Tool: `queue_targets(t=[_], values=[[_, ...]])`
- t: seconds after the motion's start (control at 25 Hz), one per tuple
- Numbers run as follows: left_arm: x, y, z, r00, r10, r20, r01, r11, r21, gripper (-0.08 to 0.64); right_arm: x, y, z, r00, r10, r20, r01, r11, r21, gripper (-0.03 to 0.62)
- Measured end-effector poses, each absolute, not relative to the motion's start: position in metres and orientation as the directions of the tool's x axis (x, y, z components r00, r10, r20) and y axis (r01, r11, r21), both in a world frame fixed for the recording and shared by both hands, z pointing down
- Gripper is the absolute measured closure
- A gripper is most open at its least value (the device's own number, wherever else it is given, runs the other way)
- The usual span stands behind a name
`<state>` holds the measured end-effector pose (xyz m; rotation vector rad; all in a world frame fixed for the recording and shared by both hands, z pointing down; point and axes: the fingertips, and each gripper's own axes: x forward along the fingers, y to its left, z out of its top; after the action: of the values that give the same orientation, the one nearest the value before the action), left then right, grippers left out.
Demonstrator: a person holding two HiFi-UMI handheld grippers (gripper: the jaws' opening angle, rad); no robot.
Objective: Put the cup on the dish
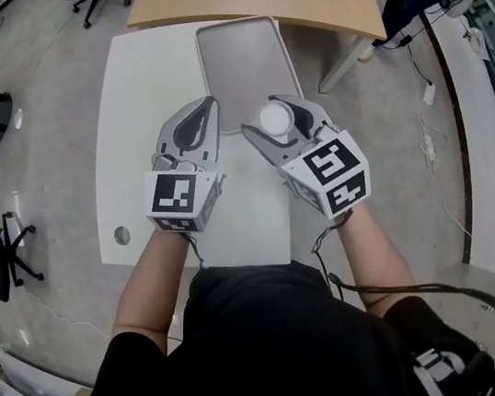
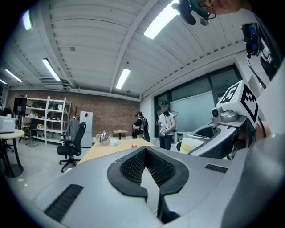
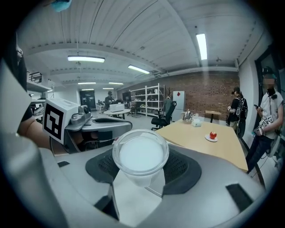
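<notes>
Table [image 1: 124, 156]: white, beneath both grippers.
Dish [image 1: 244, 58]: grey tray on the table's far side.
Left gripper [image 1: 206, 110]: jaws closed, holding nothing.
Right gripper [image 1: 275, 123]: clamped round the cup.
Cup [image 3: 140, 155]: clear, held just near of the dish's near edge.

The room is lit brightly by ceiling strip lights [image 2: 124, 78]; only faint shadows are cast on the white table [image 1: 130, 164]. A soft sheen is shown on the cup [image 3: 140, 156]. Both gripper views are bent and darkened at the edges.
</notes>
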<state>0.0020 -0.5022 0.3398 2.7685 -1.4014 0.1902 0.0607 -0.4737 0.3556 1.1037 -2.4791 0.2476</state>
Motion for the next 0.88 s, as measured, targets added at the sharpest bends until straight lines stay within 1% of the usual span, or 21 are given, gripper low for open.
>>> queue_targets(t=[0.12, 0.44, 0.72, 0.88], values=[[0.0, -0.517, 0.349, 0.582, -0.802, 0.135, -0.807, -0.59, -0.031, 0.56, 0.061, -0.487, 0.359, -0.585, -0.682, 0.439, -0.755, 0.656, 0.012, 0.345], [0.005, -0.55, 0.377, 0.605, -0.778, 0.171, -0.792, -0.61, 0.023, 0.56, 0.063, -0.531, 0.382, -0.546, -0.702, 0.457, -0.787, 0.616, 0.005, 0.344], [0.009, -0.594, 0.404, 0.601, -0.78, 0.174, -0.793, -0.61, 0.004, 0.56, 0.066, -0.573, 0.414, -0.522, -0.698, 0.49, -0.802, 0.597, -0.004, 0.344], [0.008, -0.619, 0.432, 0.591, -0.782, 0.198, -0.799, -0.601, 0.009, 0.56, 0.071, -0.598, 0.431, -0.508, -0.704, 0.496, -0.812, 0.583, -0.004, 0.344]])
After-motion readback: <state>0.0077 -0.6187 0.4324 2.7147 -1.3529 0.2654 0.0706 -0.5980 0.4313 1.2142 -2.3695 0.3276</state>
